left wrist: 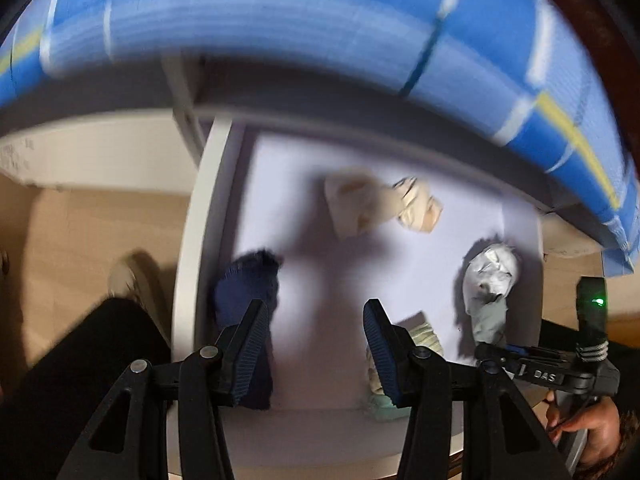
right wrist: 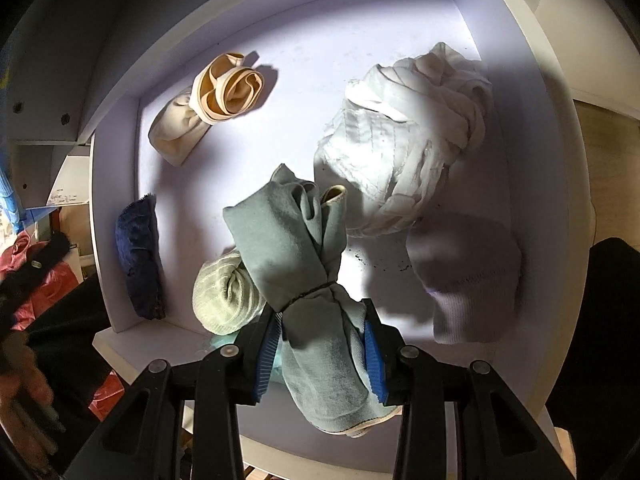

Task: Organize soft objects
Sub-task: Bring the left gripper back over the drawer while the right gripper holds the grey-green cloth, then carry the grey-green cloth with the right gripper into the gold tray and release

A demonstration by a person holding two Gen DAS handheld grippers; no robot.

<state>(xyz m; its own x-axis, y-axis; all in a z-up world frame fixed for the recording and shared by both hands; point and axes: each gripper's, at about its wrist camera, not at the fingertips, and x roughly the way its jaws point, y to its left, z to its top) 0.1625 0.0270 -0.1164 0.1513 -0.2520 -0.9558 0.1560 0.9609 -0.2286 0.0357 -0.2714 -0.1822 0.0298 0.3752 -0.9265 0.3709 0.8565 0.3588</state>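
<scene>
In our left wrist view, the left gripper (left wrist: 316, 344) hangs with jaws apart and empty over the drawer (left wrist: 208, 208), between the navy bundle (left wrist: 248, 284) at its left edge and a pale green one. In our right wrist view, the right gripper (right wrist: 320, 344) is clamped on the grey-green sock bundle (right wrist: 296, 248) above the drawer's front edge; five bundles already lie inside, so this one seems left to place.

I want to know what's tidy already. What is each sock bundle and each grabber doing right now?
Right gripper: shut on the grey-green sock bundle.
Grey-green sock bundle: tied, gripped at its lower end.
Left gripper: open, empty.
Cream sock roll: rolled, lying in the drawer.
Navy sock: lying along the drawer's left wall.
White cloth bundle: knotted, lying loose.
Pale green sock ball: rolled, touching the gripped bundle.
</scene>
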